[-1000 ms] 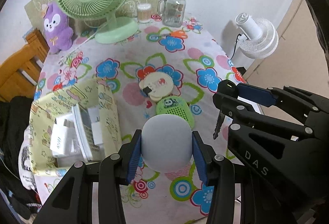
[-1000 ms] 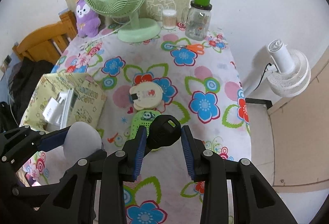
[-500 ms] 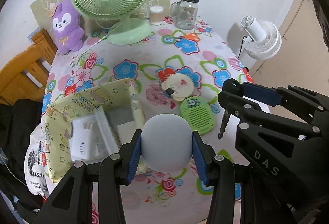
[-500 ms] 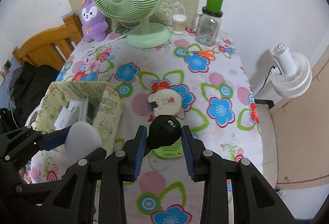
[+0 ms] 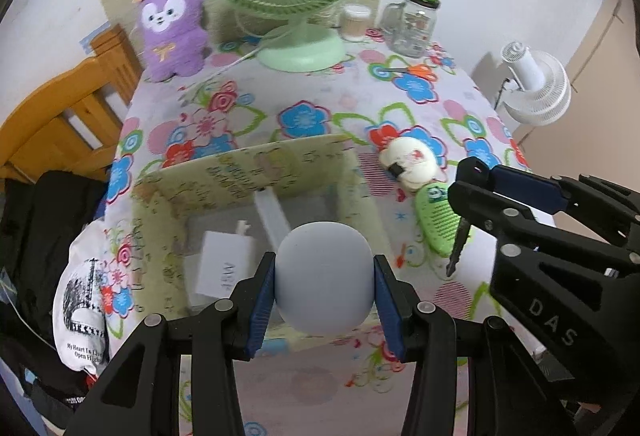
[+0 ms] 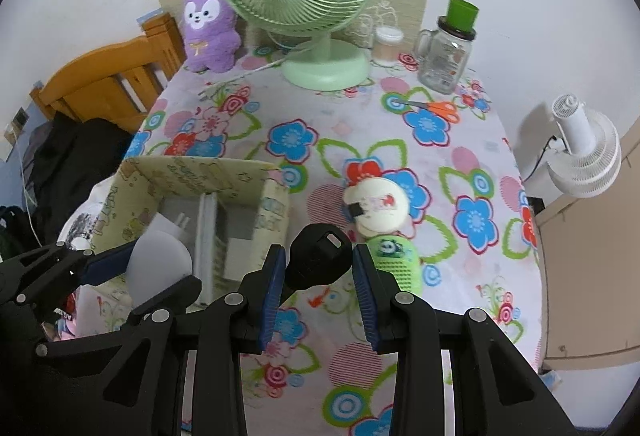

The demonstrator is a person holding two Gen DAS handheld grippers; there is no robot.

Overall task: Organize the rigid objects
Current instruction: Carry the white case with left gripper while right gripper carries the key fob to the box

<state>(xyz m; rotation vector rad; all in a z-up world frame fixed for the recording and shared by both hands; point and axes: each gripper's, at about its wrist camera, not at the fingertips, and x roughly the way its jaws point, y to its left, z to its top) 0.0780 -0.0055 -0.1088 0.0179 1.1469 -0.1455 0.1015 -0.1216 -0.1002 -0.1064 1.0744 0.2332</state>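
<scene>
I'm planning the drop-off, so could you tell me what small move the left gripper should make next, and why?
Probably lower the left gripper a little into the open patterned box and then release. It is shut on the grey rounded object, which appears to hang over the box's compartment right of the divider; the white charger fills the left one.

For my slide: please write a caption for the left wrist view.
Left gripper holds grey rounded object above the open patterned box.

A grey ball is clamped between the blue pads of the left claw above an open patterned box on the worktop. A key is gripped by the right claw beside it.
</scene>
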